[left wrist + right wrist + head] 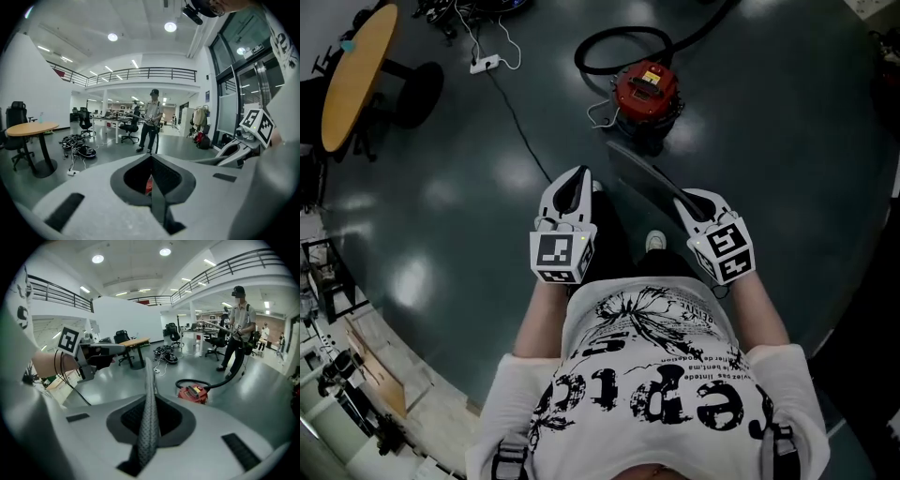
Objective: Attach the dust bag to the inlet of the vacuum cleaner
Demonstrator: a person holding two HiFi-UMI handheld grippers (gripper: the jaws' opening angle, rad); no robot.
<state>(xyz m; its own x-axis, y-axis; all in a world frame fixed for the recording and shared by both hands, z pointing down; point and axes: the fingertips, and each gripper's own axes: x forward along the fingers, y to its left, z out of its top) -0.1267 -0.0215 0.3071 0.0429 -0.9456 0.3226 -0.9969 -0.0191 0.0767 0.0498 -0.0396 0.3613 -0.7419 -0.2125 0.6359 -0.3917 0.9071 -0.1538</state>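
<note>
Right gripper (682,200) pinches the flat grey bag (639,173) by its near edge, sheet pointing ahead at the red vacuum (646,91) far off on the floor, while the left gripper (576,176), fingers pressed together and empty, looks free to steady the inlet.

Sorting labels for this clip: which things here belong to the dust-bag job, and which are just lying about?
Job: dust bag, held in the right tongs; red vacuum cleaner; its black hose.
Lying about: round wooden table; white power strip; cable pile.
</note>
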